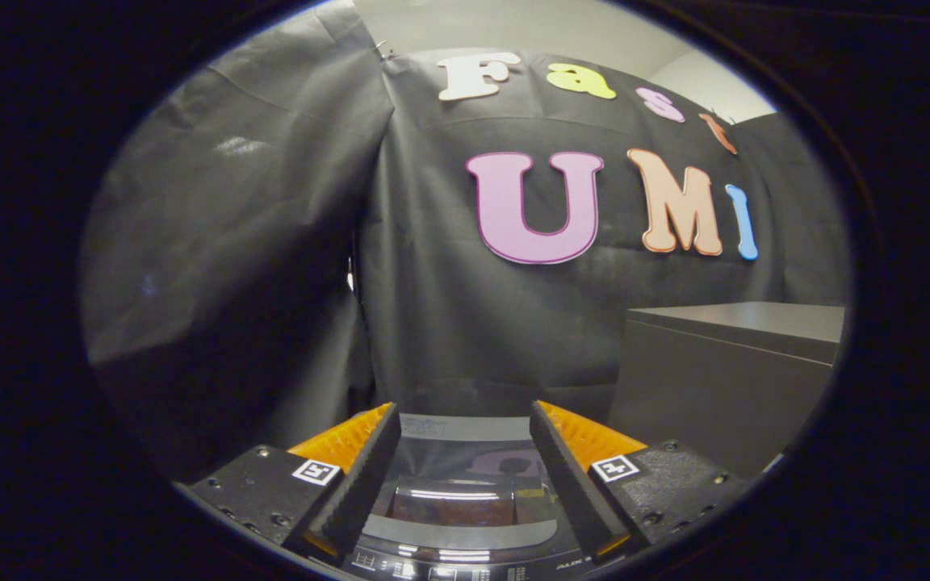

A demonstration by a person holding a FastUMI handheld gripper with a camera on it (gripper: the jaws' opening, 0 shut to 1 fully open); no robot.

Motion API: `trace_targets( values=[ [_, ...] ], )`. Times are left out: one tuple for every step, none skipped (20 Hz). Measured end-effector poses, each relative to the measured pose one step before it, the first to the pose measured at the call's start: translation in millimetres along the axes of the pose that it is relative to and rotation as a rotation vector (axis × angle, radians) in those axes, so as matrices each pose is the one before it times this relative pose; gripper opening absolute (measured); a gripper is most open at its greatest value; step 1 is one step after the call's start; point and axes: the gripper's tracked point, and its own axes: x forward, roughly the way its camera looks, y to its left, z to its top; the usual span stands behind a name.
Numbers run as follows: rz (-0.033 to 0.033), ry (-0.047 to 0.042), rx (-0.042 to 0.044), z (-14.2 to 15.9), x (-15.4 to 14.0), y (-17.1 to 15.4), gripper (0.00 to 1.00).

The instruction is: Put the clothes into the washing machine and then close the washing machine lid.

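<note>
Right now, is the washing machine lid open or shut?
Shut: the glossy lid lies flat, reflecting the booth wall, seen between the open, empty tongs.

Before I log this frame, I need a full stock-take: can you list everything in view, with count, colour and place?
Washing machine: one, dark glossy top with a control strip, directly below and between the fingers.
Washing machine lid: one, see-through with reflections, lying flat on the machine's top, seen in the gap between the fingers.
Cabinet: one, dark grey, box-shaped, beyond the fingers to the right, standing against the wall.
Booth wall: black cloth, hanging behind the machine and the cabinet and folding round to the left.
Room wall: pale, above the top edge of the cloth.
Hand-held gripper: one, fingers spread apart above the machine, holding nothing.
</note>
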Motion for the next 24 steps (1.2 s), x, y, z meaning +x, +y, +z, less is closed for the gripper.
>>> trace_targets(
  values=[
    [0.00096, -0.00553, 0.00775, 4.32, -7.33, -2.04, 0.97],
    [0.00409, -0.00382, 0.00899, 2.89, -2.25, -0.67, 0.97],
    [0.00049, -0.00466, -0.00185, 4.8, -7.44, -2.32, 0.97],
    [-0.00457, -0.00924, -0.01012, 6.68, -5.8, -3.91, 0.97],
    [-0.00063, -0.00313, -0.00894, 3.81, -5.85, -3.02, 0.97],
    [-0.00185, -0.00083, -0.00948, 2.49, -3.57, -3.43, 0.97],
    [-0.00202, -0.00296, -0.00292, 4.49, -7.42, -4.59, 0.97],
    [-0.00098, -0.00329, 0.00431, 3.3, -4.79, -3.24, 0.97],
    [-0.00123, -0.00322, 0.00479, 4.0, -7.35, -2.74, 0.98],
    [-0.00041, -0.0048, -0.00619, 4.85, -4.13, -3.04, 0.97],
    [-0.00026, 0.00828, 0.00476, 3.01, -8.59, -2.94, 0.97],
    [0.00724, 0.00367, 0.0104, 1.42, -3.62, -2.08, 0.97],
    [0.00172, -0.00136, 0.0157, 4.47, -9.24, -1.75, 0.98],
    [-0.00016, -0.00032, 0.00285, 4.12, -4.36, -3.18, 0.98],
    [-0.00573, -0.00424, -0.0058, 7.12, -8.91, -4.03, 0.97],
    [-0.00575, -0.00272, -0.00841, 6.16, -5.61, -5.25, 0.97],
    [0.00088, 0.00435, -0.006, 5.4, -8.84, -2.05, 0.97],
    [0.00187, 0.0033, -0.00173, 2.75, -4.17, -0.88, 0.97],
    [0.00345, 0.00603, 0.0016, 6.68, -10.27, -0.87, 0.97],
    [0.00567, -0.00104, -0.0059, 5.47, -6.69, 0.71, 0.97],
    [0.00256, -0.00205, -0.01268, 6.68, -11.09, 0.0, 0.97],
    [0.00347, -0.00411, -0.01029, 8.67, -7.86, -1.36, 0.97],
    [0.00683, -0.00447, -0.00694, 7.63, -10.88, 1.05, 0.97],
    [0.00254, -0.00538, 0.00228, 6.33, -7.46, -0.74, 0.97]
  ],
)
